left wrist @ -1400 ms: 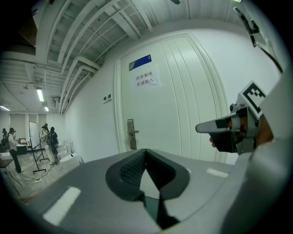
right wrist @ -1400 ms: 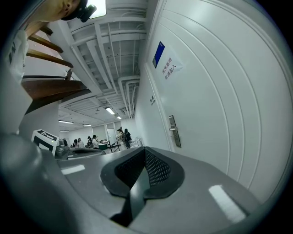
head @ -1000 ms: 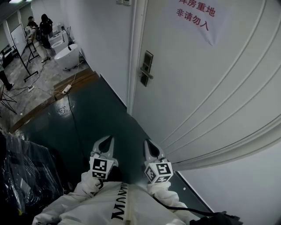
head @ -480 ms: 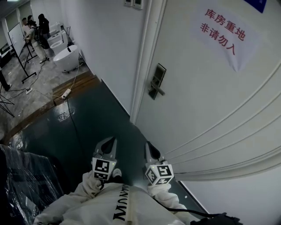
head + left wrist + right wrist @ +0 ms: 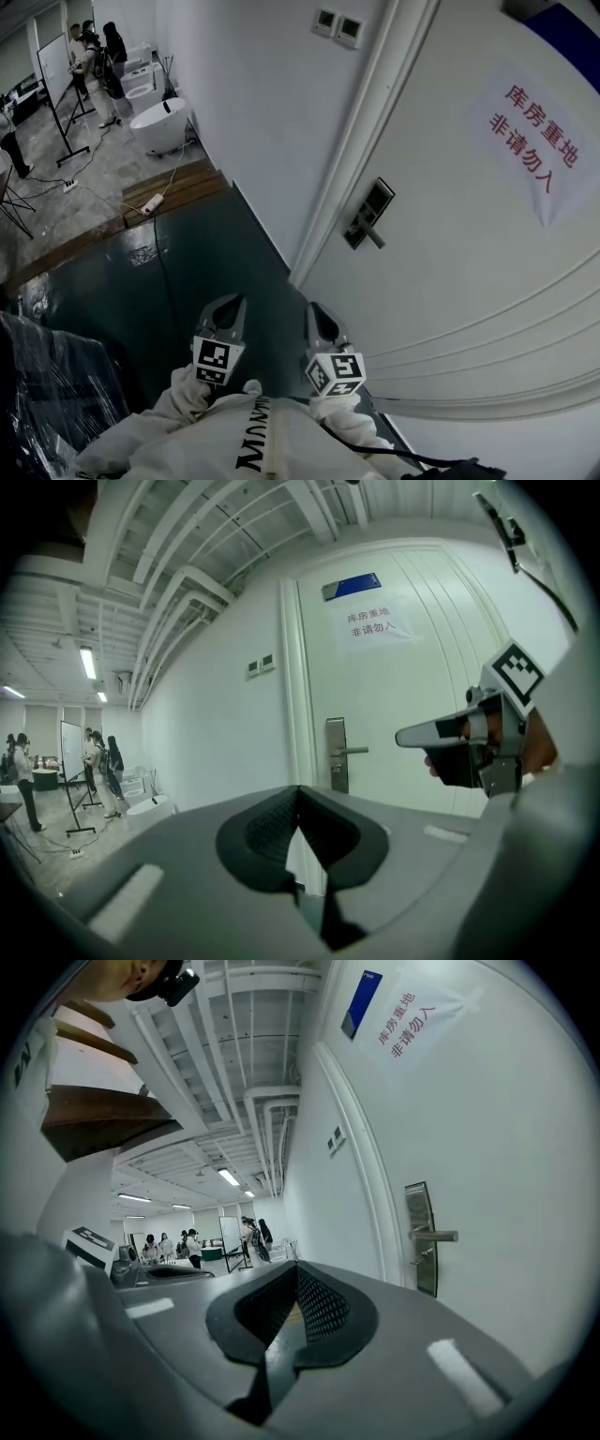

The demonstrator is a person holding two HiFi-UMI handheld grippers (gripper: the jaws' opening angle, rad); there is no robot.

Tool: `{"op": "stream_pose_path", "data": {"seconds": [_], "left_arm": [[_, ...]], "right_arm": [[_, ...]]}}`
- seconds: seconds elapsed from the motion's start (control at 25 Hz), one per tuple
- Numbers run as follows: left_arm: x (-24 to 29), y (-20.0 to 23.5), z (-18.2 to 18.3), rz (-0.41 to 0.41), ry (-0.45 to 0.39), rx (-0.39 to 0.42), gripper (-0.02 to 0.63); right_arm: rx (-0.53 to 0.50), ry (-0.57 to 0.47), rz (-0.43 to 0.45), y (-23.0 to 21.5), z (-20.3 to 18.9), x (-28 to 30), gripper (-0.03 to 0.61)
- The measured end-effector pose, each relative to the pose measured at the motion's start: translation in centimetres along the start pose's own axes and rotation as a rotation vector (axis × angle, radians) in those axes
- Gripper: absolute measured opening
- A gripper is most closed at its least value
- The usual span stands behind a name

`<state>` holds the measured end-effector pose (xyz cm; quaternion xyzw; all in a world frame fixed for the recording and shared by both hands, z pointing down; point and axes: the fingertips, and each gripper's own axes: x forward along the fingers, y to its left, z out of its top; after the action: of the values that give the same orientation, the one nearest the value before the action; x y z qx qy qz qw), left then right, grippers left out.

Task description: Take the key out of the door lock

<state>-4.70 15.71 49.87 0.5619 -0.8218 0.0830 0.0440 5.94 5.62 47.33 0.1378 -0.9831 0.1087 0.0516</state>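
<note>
Two empty grippers, the left gripper (image 5: pixel 232 305) and the right gripper (image 5: pixel 313 311), hung with jaws pressed together, well apart from the door (image 5: pixel 469 300). The key (image 5: pixel 420 1256) seemed to sit under the handle (image 5: pixel 433 1236), at one o'clock. Approach was in hand, I'd say; next, reaching in with jaws spread.

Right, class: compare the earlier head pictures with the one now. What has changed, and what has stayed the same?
Only the view has shifted: the door handle and the paper sign now sit lower and further right in the head view. Nothing was taken hold of or let go. The left gripper and right gripper stay low by the chest, jaws together and empty, well short of the handle.
</note>
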Motion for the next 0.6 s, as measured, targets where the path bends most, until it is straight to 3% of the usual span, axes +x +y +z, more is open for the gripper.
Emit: {"op": "stream_pose_path", "data": {"seconds": [0.6], "left_arm": [[5.5,2.0,-0.4,-0.008,0.027,-0.017,0.000]], "right_arm": [[0.013,0.039,-0.033,-4.1,-0.1,4.3,0.000]]}}
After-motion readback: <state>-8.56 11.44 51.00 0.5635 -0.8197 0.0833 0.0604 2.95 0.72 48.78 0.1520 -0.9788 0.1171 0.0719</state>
